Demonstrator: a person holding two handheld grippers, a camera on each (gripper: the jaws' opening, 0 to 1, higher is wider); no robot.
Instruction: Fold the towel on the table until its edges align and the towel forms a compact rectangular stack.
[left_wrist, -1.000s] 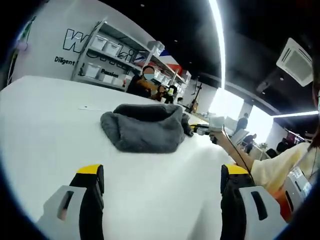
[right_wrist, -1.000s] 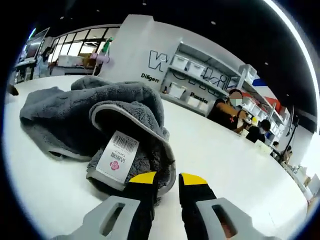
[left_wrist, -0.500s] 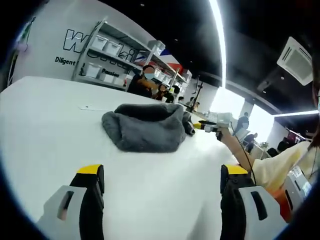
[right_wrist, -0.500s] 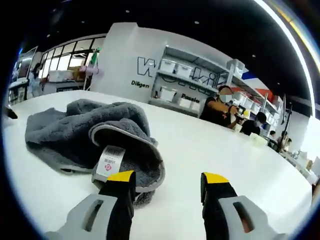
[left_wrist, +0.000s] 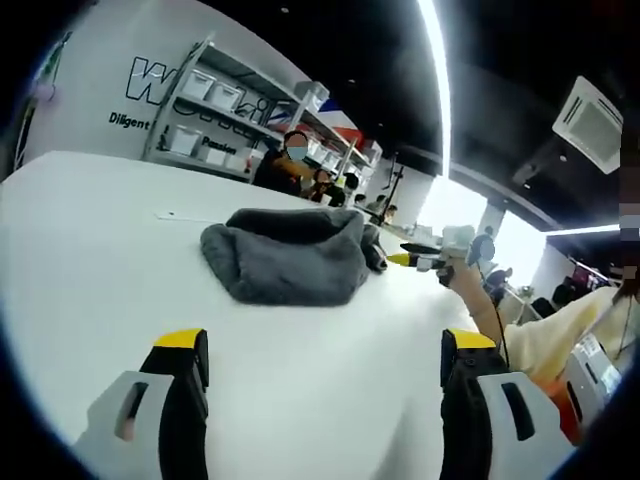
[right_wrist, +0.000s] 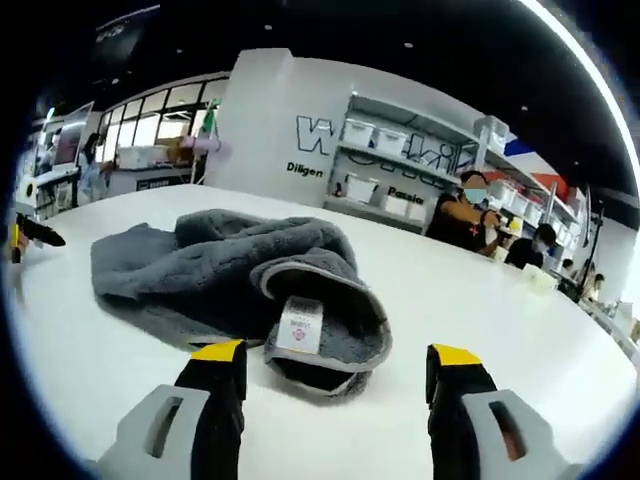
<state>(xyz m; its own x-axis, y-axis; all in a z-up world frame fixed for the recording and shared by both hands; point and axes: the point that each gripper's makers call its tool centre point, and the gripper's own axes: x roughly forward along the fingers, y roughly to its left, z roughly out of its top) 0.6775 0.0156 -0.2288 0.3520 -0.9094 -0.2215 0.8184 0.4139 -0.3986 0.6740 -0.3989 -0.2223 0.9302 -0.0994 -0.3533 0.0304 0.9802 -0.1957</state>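
- Lying crumpled on the white table, the grey towel is a rumpled heap and not yet any kind of rectangle; no edges are aligned, so by my reading the folding has hardly begun.
- In the right gripper view the towel shows a rolled-over lobe nearest the camera, with its pale hem curling round and a white care label facing the jaws.
- The right gripper has its jaws spread wide and holds nothing. The labelled lobe sits just ahead of the fingertips, nearer the yellow-tipped finger on that view's left than the other one, and apart from both.
- That stance looks like a pause to choose a grasp: the hem by the label is the nearest free edge, and pinching it would let the lobe be pulled out flat.
- The left gripper is also wide open and empty, low over bare table. The towel lies well ahead of its fingertips, roughly centred between them, so a reach forward is needed before it can take a corner.
- The right gripper also appears in the left gripper view, just beyond the towel's far side, so the two tools face the heap from opposite sides, which suits spreading it.
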